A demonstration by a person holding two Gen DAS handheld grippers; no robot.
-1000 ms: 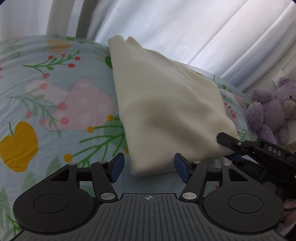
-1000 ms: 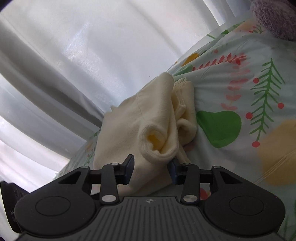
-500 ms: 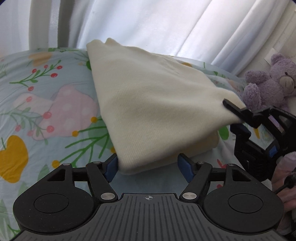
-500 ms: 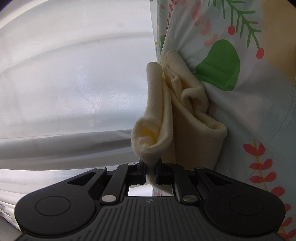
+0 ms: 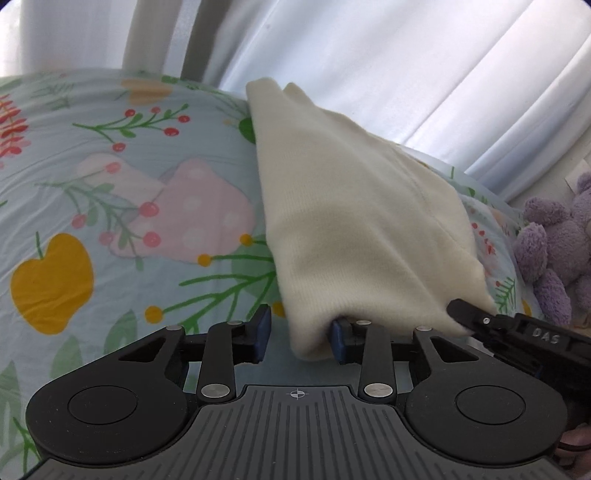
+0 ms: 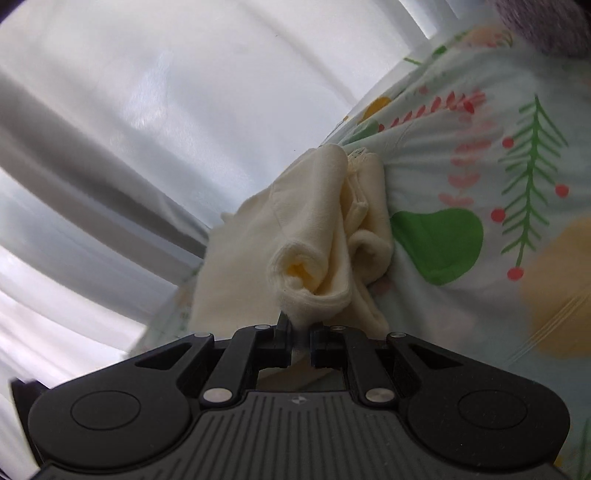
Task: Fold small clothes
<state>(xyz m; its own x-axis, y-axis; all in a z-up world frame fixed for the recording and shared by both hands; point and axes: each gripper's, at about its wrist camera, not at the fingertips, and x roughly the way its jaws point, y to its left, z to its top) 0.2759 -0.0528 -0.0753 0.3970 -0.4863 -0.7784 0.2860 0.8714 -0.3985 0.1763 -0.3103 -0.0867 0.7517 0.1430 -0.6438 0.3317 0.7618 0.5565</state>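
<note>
Seen from the left wrist, the left gripper (image 5: pixel 298 338) pointed down at a bed sheet (image 5: pixel 110 206) printed with fruit, berries and leaves. A folded cream garment (image 5: pixel 354 221) lay across the sheet, running from the far edge near the curtain (image 5: pixel 406 74) down to the gripper. Its near corner hung between the two blue pads (image 5: pixel 263 334); the jaws were closing, the right pad touching the cloth and partly hidden under it, the left pad still standing clear of it. The right gripper (image 5: pixel 465 312) entered from the lower right and pinched the garment's other near corner, lifting that edge off the sheet. A purple plush bear (image 5: pixel 554 251) sat at the right margin, just beyond the garment, and a little of the person's hand (image 5: pixel 576 439) showed at the lower right corner.

From the right wrist, the right gripper (image 6: pixel 300 341) stood clenched on a bunched corner of the cream garment (image 6: pixel 317 236), its pads almost meeting with only a thin fold between them. The cloth rolled into loose tubes just ahead of the fingers and blocked the view of the layers beneath. The patterned sheet (image 6: pixel 480 184) filled the right side, the pale curtain (image 6: pixel 147 129) the left, and a scrap of purple plush (image 6: pixel 546 22) showed at the top right corner.
</note>
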